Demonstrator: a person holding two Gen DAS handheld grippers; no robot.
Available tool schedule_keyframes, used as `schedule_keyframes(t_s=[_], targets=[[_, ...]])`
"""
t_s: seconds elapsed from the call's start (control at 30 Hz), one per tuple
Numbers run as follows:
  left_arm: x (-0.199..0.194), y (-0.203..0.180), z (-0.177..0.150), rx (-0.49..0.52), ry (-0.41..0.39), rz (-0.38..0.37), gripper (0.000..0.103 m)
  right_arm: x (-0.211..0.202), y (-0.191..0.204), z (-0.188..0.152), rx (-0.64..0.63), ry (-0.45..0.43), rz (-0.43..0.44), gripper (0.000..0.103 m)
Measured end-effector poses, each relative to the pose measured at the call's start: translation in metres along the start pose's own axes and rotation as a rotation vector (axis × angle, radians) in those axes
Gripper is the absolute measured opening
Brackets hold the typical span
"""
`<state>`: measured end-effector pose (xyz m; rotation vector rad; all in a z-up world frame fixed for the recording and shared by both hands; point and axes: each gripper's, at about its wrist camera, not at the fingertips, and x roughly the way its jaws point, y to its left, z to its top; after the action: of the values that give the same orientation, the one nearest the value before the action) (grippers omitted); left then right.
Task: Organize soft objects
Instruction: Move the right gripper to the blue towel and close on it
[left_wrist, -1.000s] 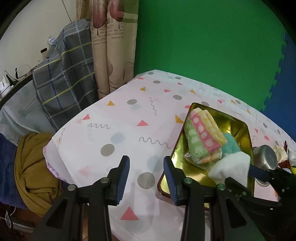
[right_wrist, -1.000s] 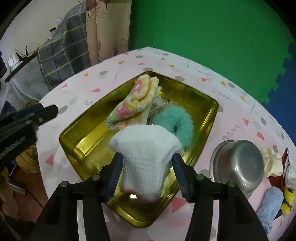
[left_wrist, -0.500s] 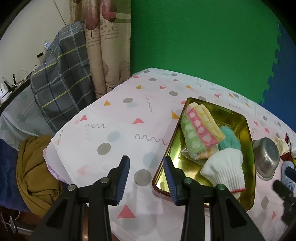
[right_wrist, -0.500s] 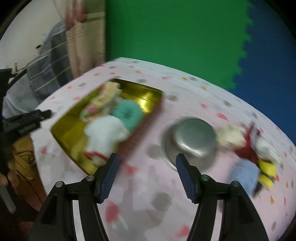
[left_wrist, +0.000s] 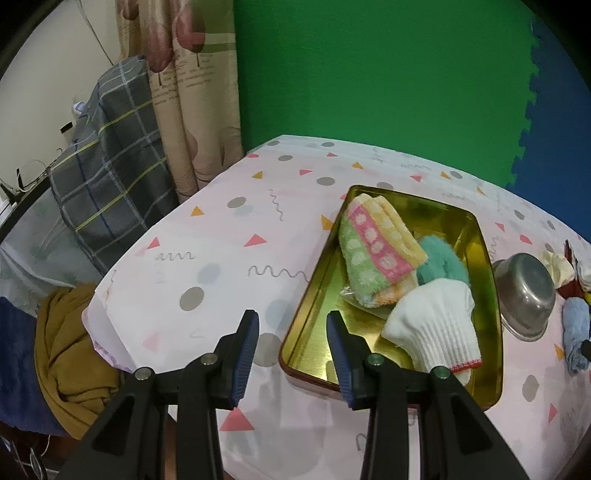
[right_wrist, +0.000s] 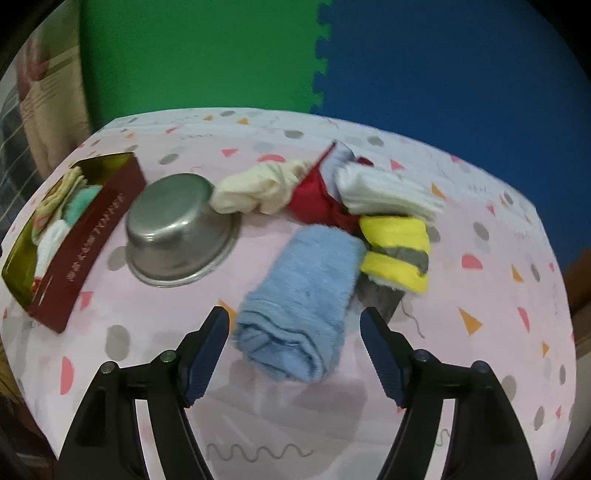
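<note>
A gold tin tray (left_wrist: 325, 295) (right_wrist: 96, 162) holds a striped pastel towel (left_wrist: 373, 254), a teal fluffy piece (left_wrist: 443, 262) and a white knitted glove (left_wrist: 439, 328). My left gripper (left_wrist: 291, 354) hovers open and empty over the tray's near left corner. In the right wrist view a rolled light-blue towel (right_wrist: 303, 291) lies just beyond my right gripper (right_wrist: 295, 350), whose jaws are opening with the roll's near end between them, pads clear of it. Behind it lie a yellow-and-grey cloth (right_wrist: 399, 247), a red cloth (right_wrist: 314, 199), a white cloth (right_wrist: 384, 192) and a cream cloth (right_wrist: 255, 188).
An upturned steel bowl (right_wrist: 177, 229) (left_wrist: 524, 291) sits between the tray and the cloth pile. The patterned pink tablecloth (left_wrist: 229, 251) ends at a near edge. A plaid cloth (left_wrist: 107, 162), a curtain and a mustard garment (left_wrist: 70, 362) lie off the table's left.
My right gripper let go of the white glove in the tray, swung right past the bowl to the blue towel and widened. The left gripper barely shifted.
</note>
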<state>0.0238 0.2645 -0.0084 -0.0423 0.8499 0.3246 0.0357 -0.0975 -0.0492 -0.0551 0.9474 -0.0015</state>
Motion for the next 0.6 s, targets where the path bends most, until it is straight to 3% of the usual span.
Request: schedule_keyframes(t_s=[0.4,0.47,0.5,0.6], targets=[[0.007,-0.003,-0.002,0.008,0.019,0.014,0.039,0.047,-0.007,0.012,0.139,0.044,-0.002,0.077],[0.007,-0.003,-0.002,0.007,0.017,0.014,0.039,0.052,-0.009,0.014,0.158,0.044,0.006,0.072],[0.007,-0.003,-0.002,0.008,0.018,0.014,0.039,0.054,-0.01,0.014,0.166,0.044,0.011,0.059],[0.007,-0.003,-0.002,0.013,0.016,0.016,0.039,0.05,-0.008,0.009,0.129,0.034,0.015,0.046]])
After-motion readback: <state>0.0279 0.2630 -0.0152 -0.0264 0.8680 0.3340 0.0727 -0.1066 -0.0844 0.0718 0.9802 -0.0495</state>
